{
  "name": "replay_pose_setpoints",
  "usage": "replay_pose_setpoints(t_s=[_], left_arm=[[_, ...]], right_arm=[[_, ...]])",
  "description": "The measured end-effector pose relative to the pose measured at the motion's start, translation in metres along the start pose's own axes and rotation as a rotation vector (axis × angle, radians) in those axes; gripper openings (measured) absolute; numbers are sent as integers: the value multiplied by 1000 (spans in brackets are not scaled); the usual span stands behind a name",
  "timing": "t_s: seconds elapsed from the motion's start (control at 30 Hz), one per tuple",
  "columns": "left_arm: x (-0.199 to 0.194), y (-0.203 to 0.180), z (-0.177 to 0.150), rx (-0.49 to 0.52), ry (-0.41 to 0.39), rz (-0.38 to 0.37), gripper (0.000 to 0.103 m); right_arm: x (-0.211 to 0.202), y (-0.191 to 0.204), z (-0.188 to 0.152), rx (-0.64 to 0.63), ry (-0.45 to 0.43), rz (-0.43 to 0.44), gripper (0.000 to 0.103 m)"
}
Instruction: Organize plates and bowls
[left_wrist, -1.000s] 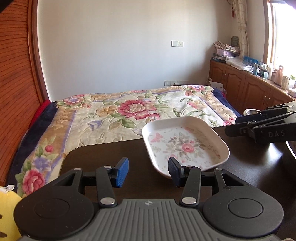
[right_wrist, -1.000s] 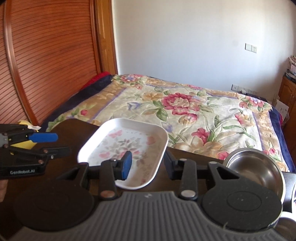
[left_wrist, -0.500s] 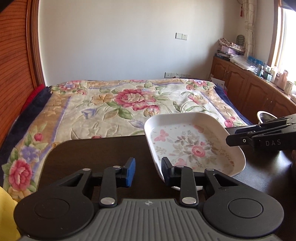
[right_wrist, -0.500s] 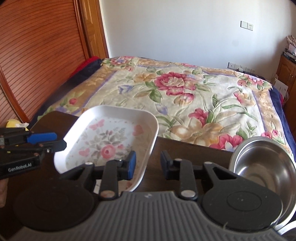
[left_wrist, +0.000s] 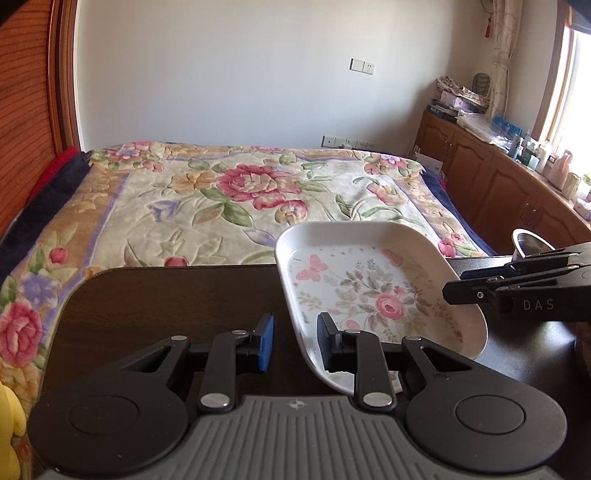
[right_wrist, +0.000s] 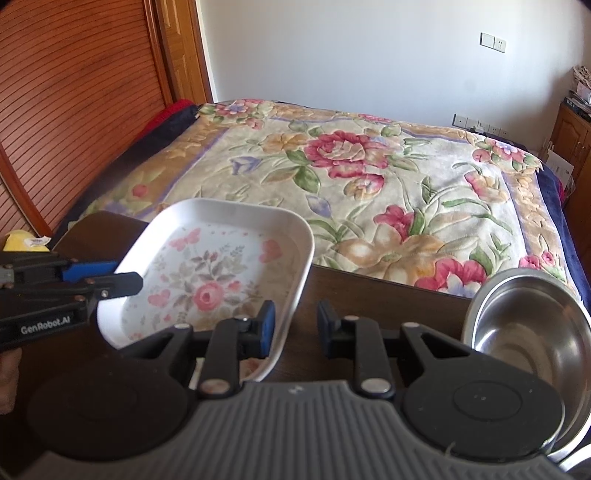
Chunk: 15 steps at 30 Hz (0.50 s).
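A white square plate (left_wrist: 369, 288) with a flower print lies on the dark table (left_wrist: 166, 302). My left gripper (left_wrist: 295, 343) is open and straddles the plate's near left rim, blue pad outside, black pad inside. My right gripper (right_wrist: 295, 328) is open and straddles the right rim of the plate (right_wrist: 210, 266), blue pad inside. Small gaps show beside each rim. Each gripper shows in the other's view: the right gripper (left_wrist: 454, 291) and the left gripper (right_wrist: 110, 277). A steel bowl (right_wrist: 524, 332) stands on the table right of the right gripper.
Beyond the table's far edge lies a bed with a flowered blanket (left_wrist: 221, 195). A ribbed wooden door (right_wrist: 74, 92) fills the left side. Wooden cabinets (left_wrist: 498, 177) with clutter line the right wall. A yellow object (right_wrist: 26, 240) sits left of the table.
Both grippers have moved in on the plate from its two sides. Their fingers have narrowed, and each pair now has a plate rim between them.
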<state>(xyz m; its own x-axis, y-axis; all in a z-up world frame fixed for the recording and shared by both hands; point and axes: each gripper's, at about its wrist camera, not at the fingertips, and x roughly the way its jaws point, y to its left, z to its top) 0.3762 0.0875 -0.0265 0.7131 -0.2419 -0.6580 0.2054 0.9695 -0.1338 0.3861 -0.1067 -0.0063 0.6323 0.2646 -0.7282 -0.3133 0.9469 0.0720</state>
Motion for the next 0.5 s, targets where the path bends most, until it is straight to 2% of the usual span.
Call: replay_pose_setpoints(t_s=[0.27, 0.33, 0.43, 0.5], left_arm=[[4, 3, 3, -35, 7, -12, 26], [4, 3, 3, -34, 5, -8, 22], [4, 4, 2, -35, 4, -20, 11], [3, 3, 1, -36, 4, -17, 9]], right_arm=[[6, 2, -4, 22, 12, 8, 27], [6, 3, -6, 26, 6, 10, 26], [4, 6, -6, 38, 3, 15, 17], [3, 8, -8, 40, 1, 17, 16]])
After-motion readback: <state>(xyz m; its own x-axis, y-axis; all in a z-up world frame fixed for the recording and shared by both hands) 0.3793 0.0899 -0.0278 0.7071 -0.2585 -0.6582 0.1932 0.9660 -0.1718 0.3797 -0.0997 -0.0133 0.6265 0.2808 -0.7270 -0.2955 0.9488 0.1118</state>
